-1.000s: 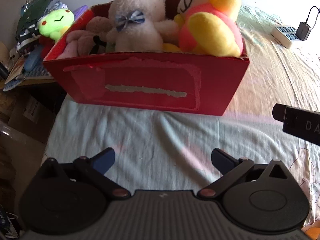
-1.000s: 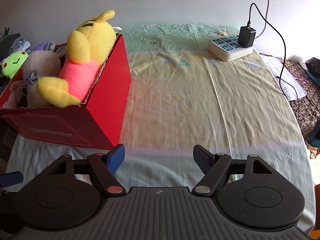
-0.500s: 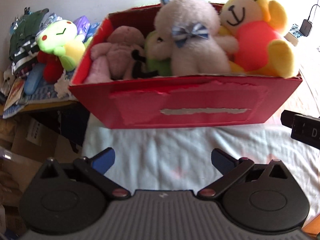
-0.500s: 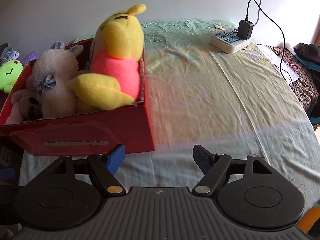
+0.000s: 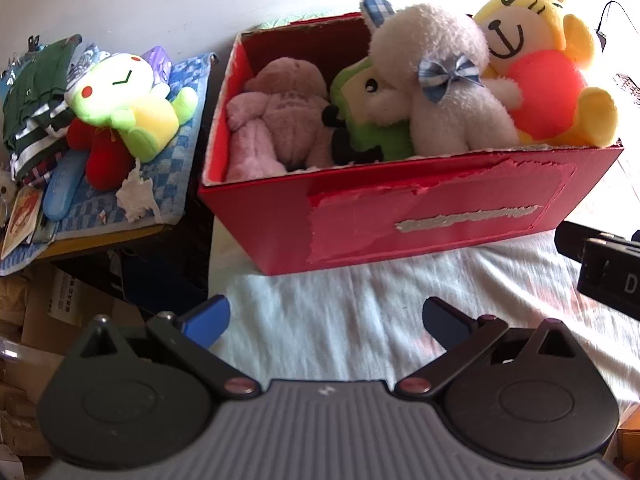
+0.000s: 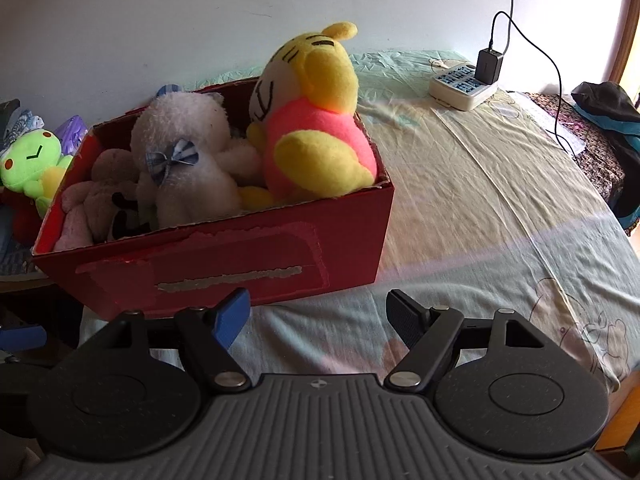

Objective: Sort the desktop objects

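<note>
Fuzzy plush toys (image 5: 440, 80) — torn red box (image 5: 420, 216)

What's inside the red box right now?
The red box holds a pink plush, green plush, white plush and yellow tiger. Anything beneath them is hidden.

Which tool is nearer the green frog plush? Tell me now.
Left. The left tool faces the red box's left end, the green frog plush just beyond. The right tool sits further right, frog past the box.
</note>
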`<move>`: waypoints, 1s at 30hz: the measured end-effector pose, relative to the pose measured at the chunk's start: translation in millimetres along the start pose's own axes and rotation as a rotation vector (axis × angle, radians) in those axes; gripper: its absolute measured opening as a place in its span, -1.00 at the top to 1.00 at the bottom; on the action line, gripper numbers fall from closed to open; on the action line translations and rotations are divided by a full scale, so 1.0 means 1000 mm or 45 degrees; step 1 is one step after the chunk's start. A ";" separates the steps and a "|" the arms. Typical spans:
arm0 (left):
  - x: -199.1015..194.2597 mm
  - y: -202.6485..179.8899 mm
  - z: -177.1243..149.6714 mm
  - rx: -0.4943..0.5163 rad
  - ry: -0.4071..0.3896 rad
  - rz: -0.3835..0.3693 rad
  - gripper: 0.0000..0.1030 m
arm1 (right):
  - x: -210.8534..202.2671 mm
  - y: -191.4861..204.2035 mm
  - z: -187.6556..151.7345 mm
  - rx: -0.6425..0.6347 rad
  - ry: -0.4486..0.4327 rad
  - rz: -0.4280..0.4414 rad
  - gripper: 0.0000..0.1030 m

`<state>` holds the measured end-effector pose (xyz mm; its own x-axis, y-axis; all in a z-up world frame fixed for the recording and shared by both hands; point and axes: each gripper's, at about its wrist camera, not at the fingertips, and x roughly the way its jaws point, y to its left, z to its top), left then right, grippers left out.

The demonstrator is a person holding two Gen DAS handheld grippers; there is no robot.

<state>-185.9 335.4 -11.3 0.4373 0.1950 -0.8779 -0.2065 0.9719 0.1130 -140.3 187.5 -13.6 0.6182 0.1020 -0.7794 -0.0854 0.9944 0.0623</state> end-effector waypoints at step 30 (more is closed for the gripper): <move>-0.053 0.017 0.084 -0.128 -0.160 0.088 -0.99 | -0.041 0.011 0.092 -0.160 -0.186 0.011 -0.70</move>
<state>-138.9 352.4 76.0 0.5237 0.2823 -0.8037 -0.3239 0.9386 0.1186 -94.9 197.2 76.0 0.7231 0.1226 -0.6798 -0.1824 0.9831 -0.0168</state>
